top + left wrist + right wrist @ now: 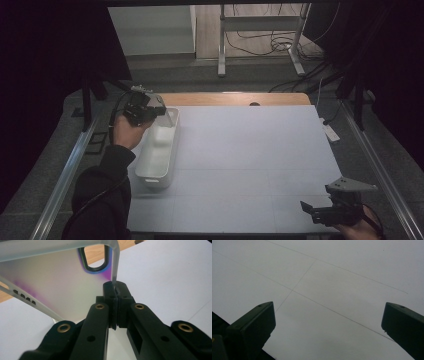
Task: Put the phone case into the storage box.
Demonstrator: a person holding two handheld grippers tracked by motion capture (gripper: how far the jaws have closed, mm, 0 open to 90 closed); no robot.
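Left gripper point(115, 291) clamped on far rim of white tray point(159, 150) at table's point(260, 165) left edge — grip done, lifting or shifting left. Right gripper point(328, 322) — jaws wide apart, nothing between.

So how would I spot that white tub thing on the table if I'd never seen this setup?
Start at the big pale table and look to its left edge. There lies a long white tray with rounded corners and cut-out handles, its far rim pinched by the left hand-held gripper. It is the sole container there; the right hand-held gripper sits at the opposite near corner.
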